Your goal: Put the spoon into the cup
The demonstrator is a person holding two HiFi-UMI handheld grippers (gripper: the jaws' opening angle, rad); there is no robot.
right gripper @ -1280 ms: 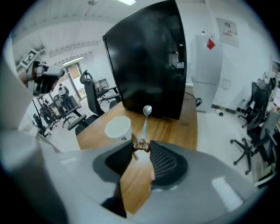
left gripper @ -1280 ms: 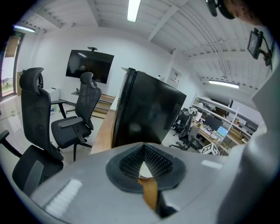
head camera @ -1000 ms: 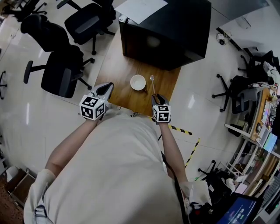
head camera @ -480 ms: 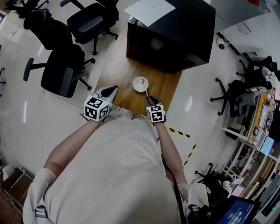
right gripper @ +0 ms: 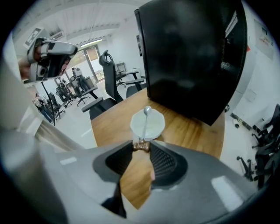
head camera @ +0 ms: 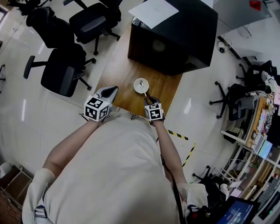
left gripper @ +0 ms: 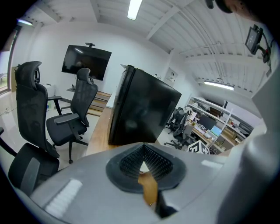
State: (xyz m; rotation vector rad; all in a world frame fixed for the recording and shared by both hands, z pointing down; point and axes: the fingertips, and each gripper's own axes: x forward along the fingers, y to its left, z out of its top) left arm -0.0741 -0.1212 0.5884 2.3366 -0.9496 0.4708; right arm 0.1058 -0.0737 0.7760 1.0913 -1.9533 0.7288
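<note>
Insertion step: right hand-held gripper (right gripper: 141,146), jaws pinching the spoon (right gripper: 145,124) by its brown handle end, holds its bowl over the white cup (right gripper: 156,126) on the tabletop (right gripper: 192,131) (left hand-held gripper (left gripper: 143,148) idle, jaws together, empty); next move probably lower, then release.

1. Lighting was bright and even; a ceiling light strip (left gripper: 134,8) burned overhead.
2. The white floor (head camera: 17,127) showed soft glare streaks.
3. Both gripper views bowed strongly, with black corners.
4. Nearest foreground was soft-focused.
</note>
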